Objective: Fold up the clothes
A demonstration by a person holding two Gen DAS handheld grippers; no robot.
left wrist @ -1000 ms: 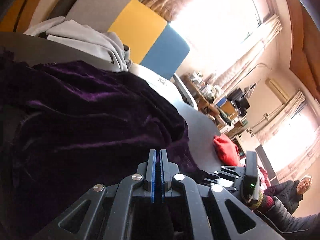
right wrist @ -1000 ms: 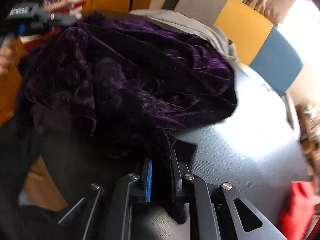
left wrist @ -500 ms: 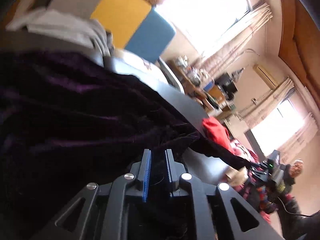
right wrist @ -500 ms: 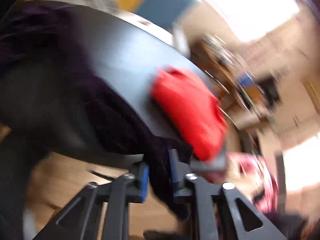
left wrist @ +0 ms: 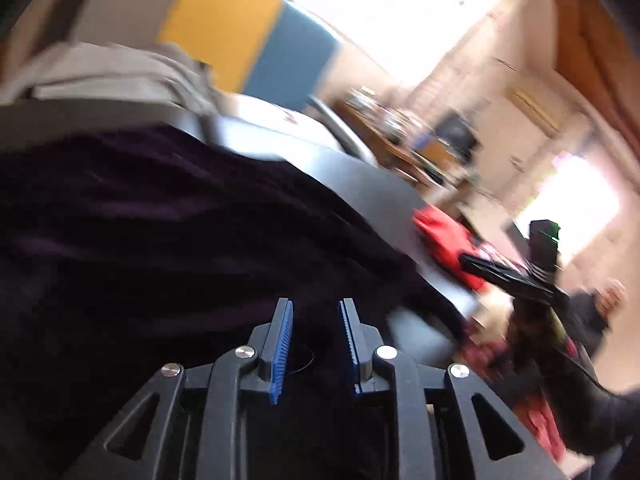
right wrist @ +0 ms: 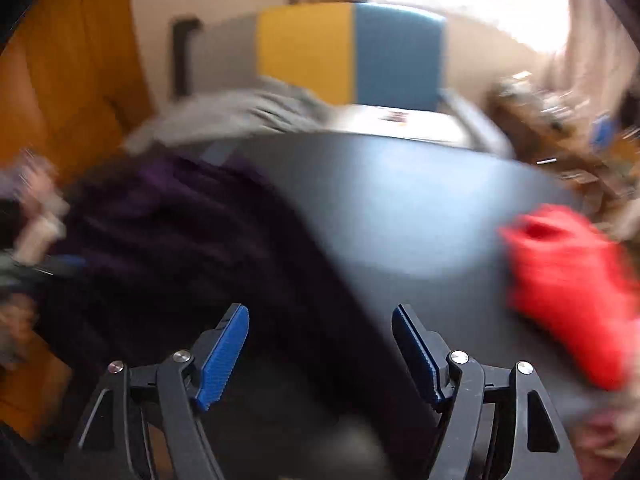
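**Three garments on the counter**

One purple velvet garment (right wrist: 192, 248) sprawls at nine o'clock on the dark counter (right wrist: 400, 208); grey garment (right wrist: 240, 112) at eleven, red one (right wrist: 568, 292) at three. Both hand-held grippers, left (left wrist: 315, 346) and right (right wrist: 320, 356), have just been opening, jaws apart over the velvet.

The left gripper (left wrist: 315, 312) is built of matte black plastic, with two slim fingers faced in ribbed blue pads (left wrist: 282, 354). Behind the fingers, angled black linkage arms with triangular cut-outs are seen, pinned by four round silver screws (left wrist: 245, 351). The right gripper (right wrist: 320, 320) is made the same way: black fingers, toothed blue pads (right wrist: 222, 358), open triangular struts and four silver screw heads (right wrist: 459, 357). In the left wrist view, the right gripper (left wrist: 516, 276) is seen from outside as a flat black body topped by a black box with a small green light. A patterned red and dark sleeve (left wrist: 532, 360) is blurred beneath it.
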